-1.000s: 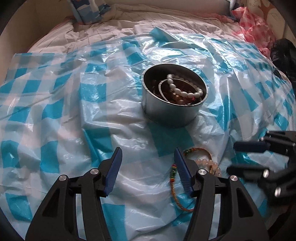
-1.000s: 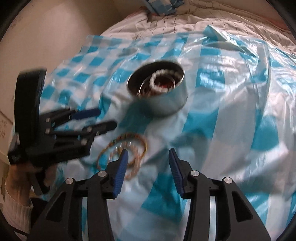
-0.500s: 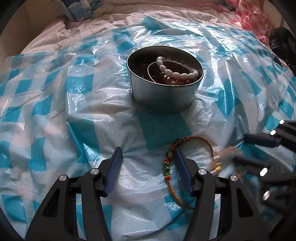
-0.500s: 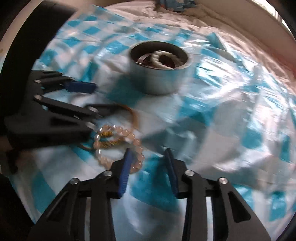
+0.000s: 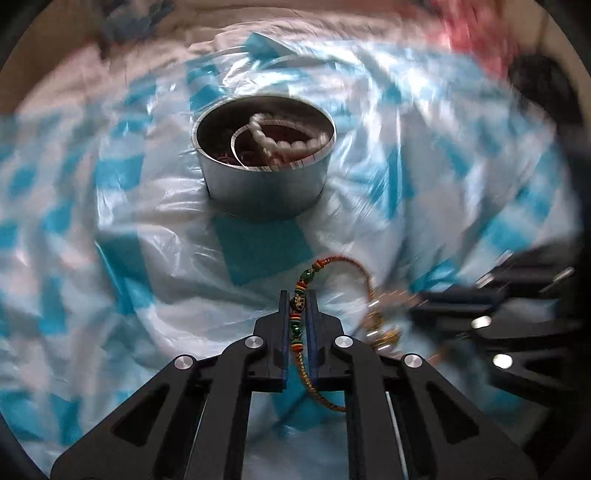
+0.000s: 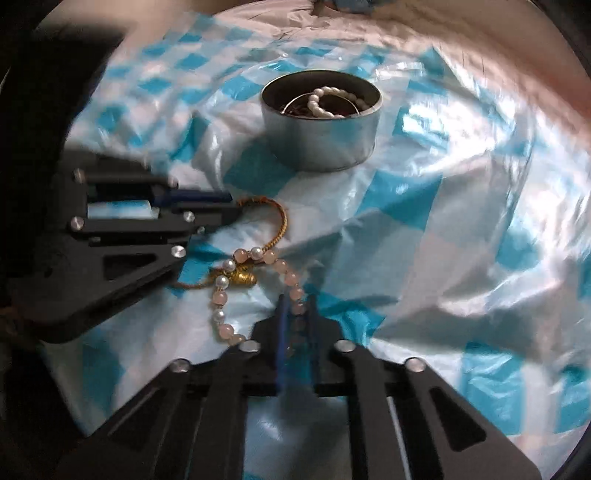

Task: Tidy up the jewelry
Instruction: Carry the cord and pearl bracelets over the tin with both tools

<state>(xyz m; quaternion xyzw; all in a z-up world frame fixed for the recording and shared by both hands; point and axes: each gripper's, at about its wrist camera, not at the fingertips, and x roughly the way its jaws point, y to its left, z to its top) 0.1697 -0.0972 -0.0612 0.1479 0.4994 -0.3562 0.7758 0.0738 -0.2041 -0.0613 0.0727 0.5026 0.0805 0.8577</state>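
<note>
A round metal tin holds a white pearl bracelet and other jewelry. My left gripper is shut on a braided cord bracelet with coloured beads; its orange cord loops out in the right wrist view, where the left gripper shows from the side. My right gripper is shut on a pink and white bead bracelet with a gold charm. In the left wrist view the right gripper is blurred at the right.
A blue and white checked plastic sheet covers a bed. Pink cloth and a dark object lie at the far right. White bedding lies beyond the sheet.
Both grippers were open and have shut: the left on the braided cord bracelet, the right on the pink bead bracelet. Both moved in closer to the bracelets.
</note>
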